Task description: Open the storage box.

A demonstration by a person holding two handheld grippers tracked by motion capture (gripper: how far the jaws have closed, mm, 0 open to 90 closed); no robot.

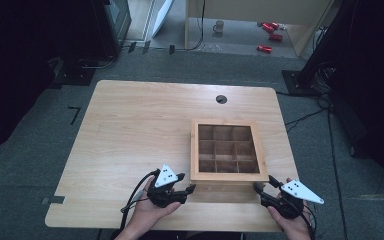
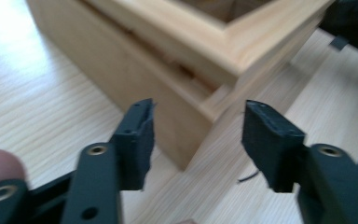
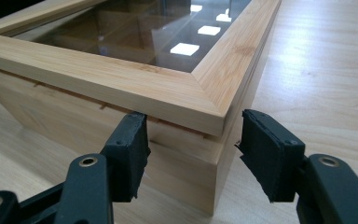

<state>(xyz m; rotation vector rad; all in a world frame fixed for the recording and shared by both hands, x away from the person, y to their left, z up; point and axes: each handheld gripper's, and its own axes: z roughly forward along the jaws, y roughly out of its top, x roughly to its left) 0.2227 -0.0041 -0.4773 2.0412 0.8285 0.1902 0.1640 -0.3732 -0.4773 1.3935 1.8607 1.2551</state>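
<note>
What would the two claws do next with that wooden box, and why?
Probably ease both forward and close on the lid's near corners. The wooden box is shut, its glass lid resting down. The left claw and right claw each straddle a near corner, pads not pressing yet.

A light wooden table [image 1: 130, 130] with rounded corners stands on grey carpet [image 1: 40, 165], its grain running lengthwise. Near its far edge is a round dark cable hole [image 1: 221, 99]. A strip of grey tape [image 1: 53, 200] sticks out at the near left corner. Beyond the table the floor turns paler under a light wooden desk frame [image 1: 300, 30]; a mug [image 1: 219, 26] sits on the floor there, with several red cans [image 1: 270, 31] lying just right of it. Black cables [image 1: 305, 117] trail across the carpet on the right toward a dark stand base [image 1: 300, 80]. Both sides of the room fall into deep shadow, and a dark cabinet [image 1: 112, 25] stands at the far left.
</note>
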